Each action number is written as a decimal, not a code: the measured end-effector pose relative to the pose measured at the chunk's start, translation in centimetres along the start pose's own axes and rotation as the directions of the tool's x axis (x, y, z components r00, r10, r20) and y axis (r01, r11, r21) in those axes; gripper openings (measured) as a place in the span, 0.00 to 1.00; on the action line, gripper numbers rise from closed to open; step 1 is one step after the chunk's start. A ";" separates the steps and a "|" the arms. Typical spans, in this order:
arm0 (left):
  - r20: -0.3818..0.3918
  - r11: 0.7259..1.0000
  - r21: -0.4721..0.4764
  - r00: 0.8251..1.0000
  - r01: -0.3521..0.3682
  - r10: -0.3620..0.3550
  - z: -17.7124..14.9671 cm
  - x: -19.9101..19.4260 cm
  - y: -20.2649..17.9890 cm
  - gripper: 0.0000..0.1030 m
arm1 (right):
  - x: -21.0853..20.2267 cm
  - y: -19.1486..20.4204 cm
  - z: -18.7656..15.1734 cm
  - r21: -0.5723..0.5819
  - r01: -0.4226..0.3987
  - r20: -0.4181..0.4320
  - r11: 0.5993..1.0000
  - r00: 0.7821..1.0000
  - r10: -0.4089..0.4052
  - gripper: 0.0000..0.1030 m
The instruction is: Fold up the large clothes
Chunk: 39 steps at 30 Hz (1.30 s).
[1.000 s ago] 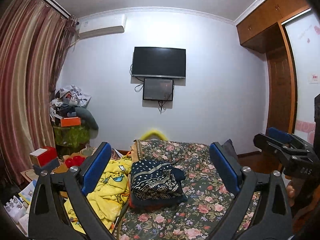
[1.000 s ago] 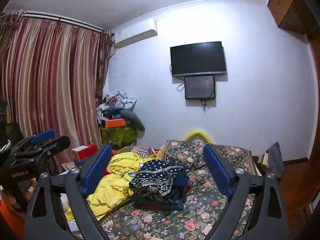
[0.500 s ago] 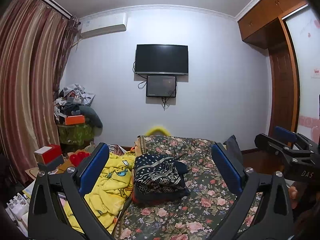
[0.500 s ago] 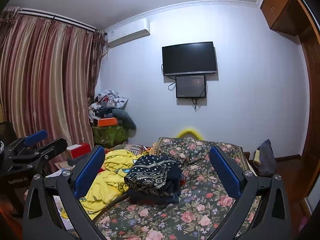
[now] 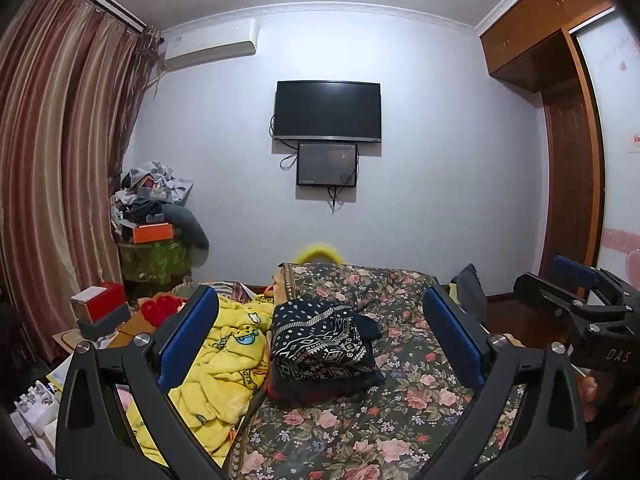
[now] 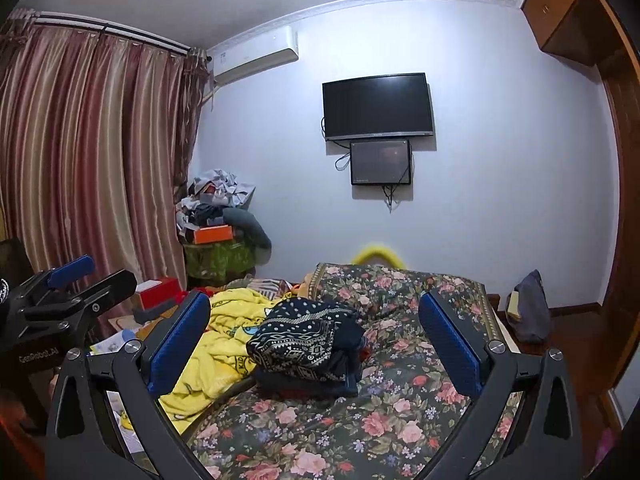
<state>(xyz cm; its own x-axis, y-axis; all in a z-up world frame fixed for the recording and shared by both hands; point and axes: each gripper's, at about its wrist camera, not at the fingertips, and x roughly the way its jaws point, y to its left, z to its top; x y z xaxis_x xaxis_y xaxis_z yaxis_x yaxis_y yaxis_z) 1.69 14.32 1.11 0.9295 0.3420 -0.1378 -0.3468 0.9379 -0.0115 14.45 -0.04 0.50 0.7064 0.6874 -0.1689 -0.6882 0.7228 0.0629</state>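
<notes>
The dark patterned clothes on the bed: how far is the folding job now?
Done: a dark patterned garment lies folded on a small stack on the floral bed. In hand: nothing; the left gripper and right gripper are open, above the bed. Left: the yellow blanket lies crumpled beside the stack.

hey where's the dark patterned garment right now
In both wrist views the dark patterned garment lies folded mid-bed on the floral bedspread, right of the yellow blanket.
</notes>
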 end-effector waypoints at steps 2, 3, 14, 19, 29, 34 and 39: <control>-0.006 1.000 -0.002 1.000 0.003 -0.003 -0.1 0.0 0.1 1.00 | 0.0 -0.1 -0.1 0.003 -0.001 -0.008 1.000 1.000 0.001 1.00; -0.009 1.000 0.000 1.000 0.003 -0.003 -0.1 0.1 0.1 1.00 | -0.1 -0.1 -0.1 0.004 0.001 -0.011 1.000 1.000 -0.001 1.00; -0.012 1.000 0.015 1.000 -0.002 0.002 -0.3 0.5 -0.1 1.00 | -0.2 -0.2 0.1 0.012 0.004 -0.025 1.000 1.000 -0.004 1.00; -0.017 1.000 0.005 1.000 0.009 -0.009 -0.3 0.7 0.1 1.00 | -0.3 -0.4 0.2 0.016 0.005 -0.032 1.000 0.999 -0.005 1.00; -0.025 1.000 0.000 1.000 0.019 -0.019 -0.4 1.0 0.3 1.00 | -0.2 -0.7 0.1 0.023 0.009 -0.032 1.000 0.999 -0.008 1.00; -0.026 1.000 0.005 0.999 0.027 -0.027 -0.5 1.1 0.1 1.00 | -0.2 -0.7 0.1 0.026 0.011 -0.033 1.000 0.999 -0.010 1.00; -0.032 0.999 0.001 0.999 0.036 -0.036 -0.5 1.2 0.1 1.00 | -0.1 -0.6 0.1 0.026 0.013 -0.034 1.000 0.999 -0.012 1.00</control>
<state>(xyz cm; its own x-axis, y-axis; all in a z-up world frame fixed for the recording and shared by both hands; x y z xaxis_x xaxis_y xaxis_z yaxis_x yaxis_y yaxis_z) 2.75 14.80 0.42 0.9370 0.3057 -0.1688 -0.3126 0.9497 -0.0153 14.81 -0.55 0.55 0.7088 0.6756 -0.2029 -0.6744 0.7333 0.0864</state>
